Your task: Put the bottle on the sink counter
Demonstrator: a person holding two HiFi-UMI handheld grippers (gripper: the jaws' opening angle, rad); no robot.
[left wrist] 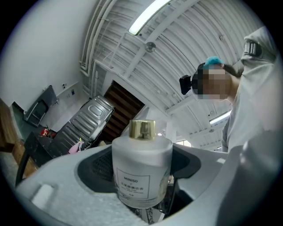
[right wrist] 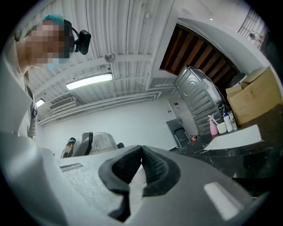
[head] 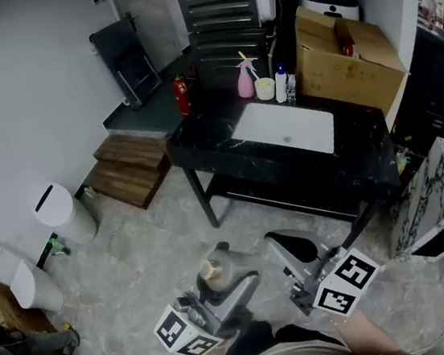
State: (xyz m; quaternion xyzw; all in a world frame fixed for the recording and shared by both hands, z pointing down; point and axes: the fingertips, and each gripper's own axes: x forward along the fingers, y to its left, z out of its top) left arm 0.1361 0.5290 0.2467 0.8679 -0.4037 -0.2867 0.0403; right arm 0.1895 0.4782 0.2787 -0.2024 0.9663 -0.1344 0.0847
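1. The left gripper point(head: 226, 282) clamps the bottle point(left wrist: 141, 172), a frosted jar with a gold cap, upright between its jaws, probably to keep it level while carried.
2. The right gripper point(right wrist: 141, 155) has its jaws pressed together on nothing and appears idle.
3. The sink counter point(head: 221, 161), black around a white basin point(head: 284, 128), stands well ahead. Its bare near edge looks the likeliest landing spot, since a pink spray bottle point(head: 245, 79) crowds the back.

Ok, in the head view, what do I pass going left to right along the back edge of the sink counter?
Red fire extinguisher → pink spray bottle → pale yellow cup → blue-capped white bottle → cardboard box.
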